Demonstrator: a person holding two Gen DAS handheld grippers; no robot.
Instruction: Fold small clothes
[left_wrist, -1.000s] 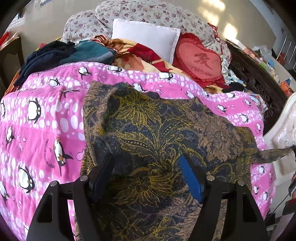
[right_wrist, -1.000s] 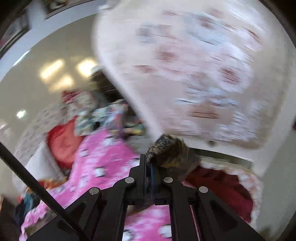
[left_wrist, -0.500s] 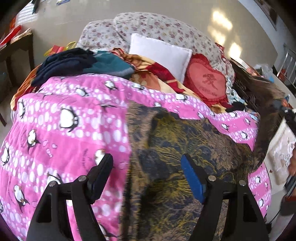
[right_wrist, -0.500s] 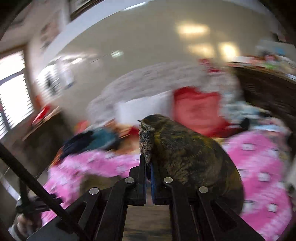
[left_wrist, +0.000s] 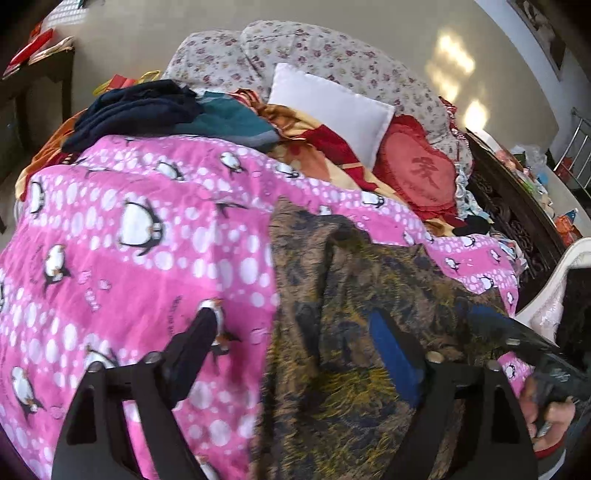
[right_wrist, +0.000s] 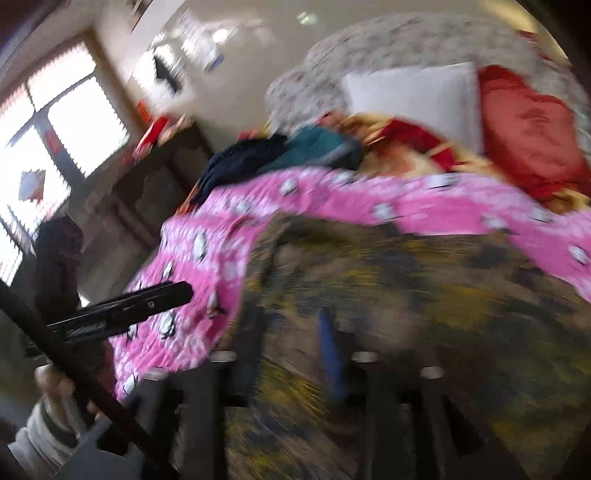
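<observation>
A brown, gold and dark-blue flowered garment (left_wrist: 354, 295) lies folded over on the pink penguin quilt (left_wrist: 147, 258). My left gripper (left_wrist: 291, 317) hovers over the garment's left edge. Its jaws are opening, with one finger above the quilt, the blue-padded one above the cloth, and nothing pinched. In the blurred right wrist view the garment (right_wrist: 406, 295) fills the foreground. My right gripper (right_wrist: 291, 332) is just above it with jaws opening, a gap between the pads and no cloth held. The left gripper (right_wrist: 147, 302) shows at the left, held by a hand.
Dark navy and teal clothes (left_wrist: 155, 107) are piled at the bed's far left. A white pillow (left_wrist: 332, 107) and a red heart cushion (left_wrist: 417, 177) lean at the head. Carved dark furniture (left_wrist: 517, 221) runs along the right. A window (right_wrist: 55, 129) is beyond the bed.
My right gripper swung the garment's end from the far right across onto the rest of the garment and let go. The garment now lies narrower. My left gripper shifted left and spread wider.
</observation>
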